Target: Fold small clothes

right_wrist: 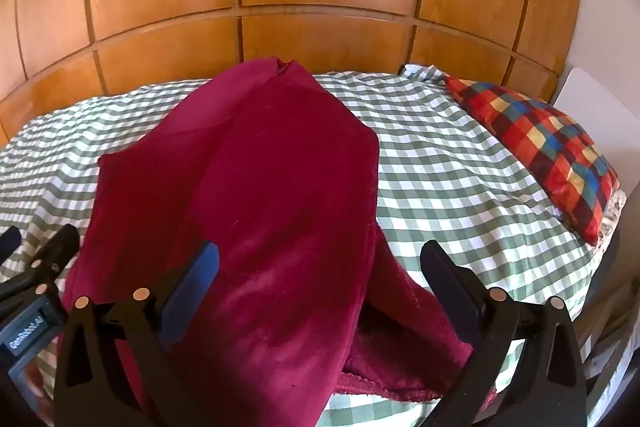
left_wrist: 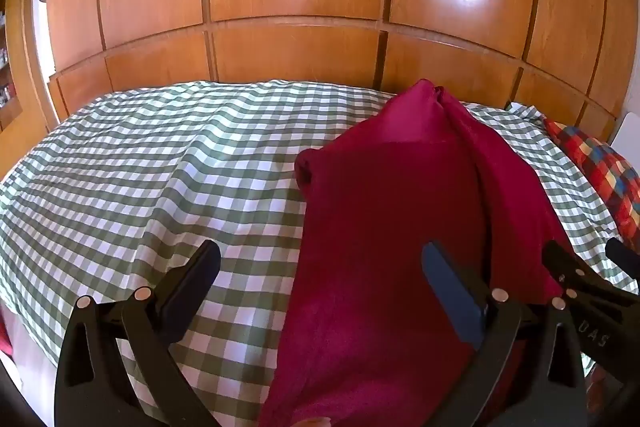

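Observation:
A dark red fleece garment (left_wrist: 392, 227) lies on the green-and-white checked bed cover (left_wrist: 160, 167), stretching away toward the wardrobe; it also shows in the right wrist view (right_wrist: 272, 187). My left gripper (left_wrist: 320, 263) is open above the garment's near left edge, its right finger (left_wrist: 452, 295) over the cloth. My right gripper (right_wrist: 320, 263) is open above the garment's near end, holding nothing. Each gripper shows at the edge of the other's view: the right gripper (left_wrist: 588, 283) and the left gripper (right_wrist: 36, 267).
A wooden panelled wardrobe (left_wrist: 300, 7) stands behind the bed. A red, blue and yellow checked pillow (right_wrist: 552, 143) lies at the bed's right end. The checked cover (right_wrist: 460, 167) spreads to both sides of the garment.

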Demonstrator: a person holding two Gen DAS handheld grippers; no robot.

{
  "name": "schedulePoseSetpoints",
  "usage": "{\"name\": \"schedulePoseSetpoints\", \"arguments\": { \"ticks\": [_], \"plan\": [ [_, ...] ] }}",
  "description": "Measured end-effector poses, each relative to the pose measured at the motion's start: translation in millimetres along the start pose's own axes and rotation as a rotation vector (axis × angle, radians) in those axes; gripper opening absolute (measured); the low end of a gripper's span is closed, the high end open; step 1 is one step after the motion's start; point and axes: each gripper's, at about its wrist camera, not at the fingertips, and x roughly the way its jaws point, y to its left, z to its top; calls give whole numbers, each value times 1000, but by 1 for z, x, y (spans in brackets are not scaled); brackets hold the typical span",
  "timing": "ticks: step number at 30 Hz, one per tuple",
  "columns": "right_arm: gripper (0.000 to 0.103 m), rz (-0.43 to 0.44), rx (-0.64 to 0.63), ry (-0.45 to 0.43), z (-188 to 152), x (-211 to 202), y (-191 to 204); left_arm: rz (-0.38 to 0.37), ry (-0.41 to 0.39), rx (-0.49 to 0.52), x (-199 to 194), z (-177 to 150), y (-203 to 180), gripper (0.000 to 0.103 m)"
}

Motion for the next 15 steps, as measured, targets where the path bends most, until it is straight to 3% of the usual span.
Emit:
{"name": "schedulePoseSetpoints", "arguments": {
  "ticks": [15],
  "plan": [
    [100,27,17,26,-4,3,-5,-6,41,30,5,-6,-7,101]
  ]
}}
